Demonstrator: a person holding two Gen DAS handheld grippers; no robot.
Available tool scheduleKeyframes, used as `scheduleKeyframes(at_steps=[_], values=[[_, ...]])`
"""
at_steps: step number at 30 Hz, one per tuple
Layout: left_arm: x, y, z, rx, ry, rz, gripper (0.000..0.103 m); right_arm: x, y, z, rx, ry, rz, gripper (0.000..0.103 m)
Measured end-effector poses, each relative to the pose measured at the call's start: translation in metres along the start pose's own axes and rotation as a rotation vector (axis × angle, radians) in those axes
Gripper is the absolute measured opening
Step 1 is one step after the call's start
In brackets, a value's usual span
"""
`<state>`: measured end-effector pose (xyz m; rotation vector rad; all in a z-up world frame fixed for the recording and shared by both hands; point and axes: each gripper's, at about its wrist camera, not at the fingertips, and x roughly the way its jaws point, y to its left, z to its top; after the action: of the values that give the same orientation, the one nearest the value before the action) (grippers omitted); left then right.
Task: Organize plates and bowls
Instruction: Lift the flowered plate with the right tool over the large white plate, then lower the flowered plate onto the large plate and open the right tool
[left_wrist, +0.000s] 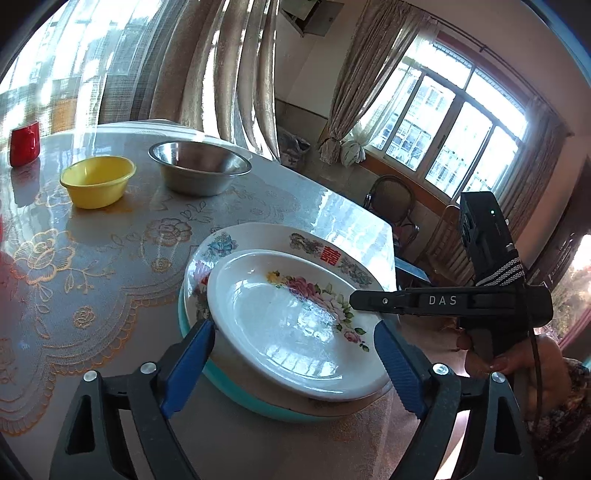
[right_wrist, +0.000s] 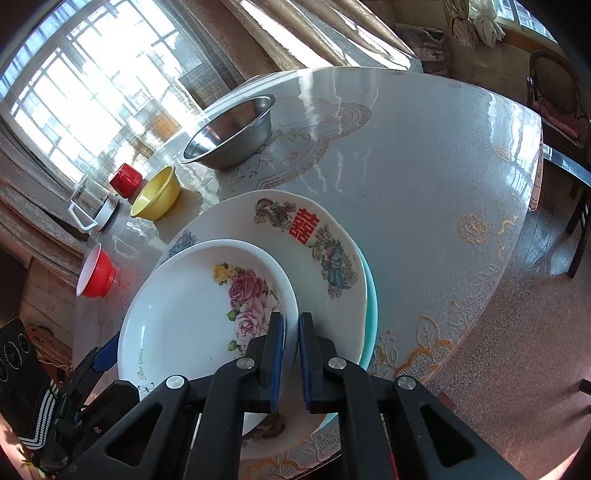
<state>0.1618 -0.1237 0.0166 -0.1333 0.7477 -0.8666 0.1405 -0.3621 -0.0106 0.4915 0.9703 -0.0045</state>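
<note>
Right wrist view shows my right gripper (right_wrist: 291, 332) closed on the near rim of the rose plate (right_wrist: 192, 306), a white dish painted with pink and yellow roses; one of its blue fingers (right_wrist: 277, 354) sits inside the rim, the other outside. This plate lies on top of a larger cream plate (right_wrist: 325, 236) printed with a red double-happiness character, and that one rests on a teal plate (right_wrist: 371, 295) of which only a thin edge shows. The stack of three sits at the near edge of the worktop (right_wrist: 424, 166), close to its corner and slightly overhanging.

From the left wrist view, my left gripper (left_wrist: 295, 343) is spread wide. Its fingers (left_wrist: 192, 354) stand on either side of the rose plate without pressing on it, so I hold nothing there. In this view the right gripper reaches in from the right, over the plate's rim.

Farther back on the worktop stand a steel bowl (right_wrist: 232, 133) and, beside it, a yellow bowl (right_wrist: 157, 194). Beyond the yellow bowl are a red cup (right_wrist: 125, 179) and a glass jug (right_wrist: 92, 206). A red bowl (right_wrist: 98, 273) stands at the worktop's left edge, well apart from the stack.
</note>
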Motion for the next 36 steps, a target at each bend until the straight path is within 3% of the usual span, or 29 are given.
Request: scheduleKeyframes(at_steps=[4,9,15,18,21,23,28,36], values=[[-0.004,0.003,0.002,0.016,0.009,0.013,0.092,-0.005,0.006,0.001,-0.058,-0.041,-0.067,0.009],[-0.015,0.011,0.004,-0.018,-0.065,0.044,0.092,-0.008,0.01,0.002,-0.107,-0.078,-0.123,0.009],[-0.031,0.021,0.004,-0.036,-0.183,0.167,0.092,-0.005,0.018,0.001,-0.17,-0.11,-0.183,0.012],[-0.036,0.03,0.005,-0.063,-0.227,0.269,0.092,-0.007,0.019,0.0,-0.16,-0.111,-0.152,0.025],[-0.033,0.041,0.007,-0.093,-0.218,0.392,0.092,-0.01,0.02,-0.003,-0.152,-0.118,-0.151,0.029],[-0.028,0.051,0.007,-0.126,-0.183,0.434,0.091,-0.014,0.021,-0.004,-0.154,-0.135,-0.132,0.029],[-0.019,0.067,0.004,-0.188,-0.125,0.458,0.091,-0.026,0.029,-0.005,-0.186,-0.171,-0.122,0.029],[-0.009,0.07,0.002,-0.177,-0.077,0.519,0.091,-0.012,0.05,-0.016,-0.227,-0.116,-0.041,0.029]])
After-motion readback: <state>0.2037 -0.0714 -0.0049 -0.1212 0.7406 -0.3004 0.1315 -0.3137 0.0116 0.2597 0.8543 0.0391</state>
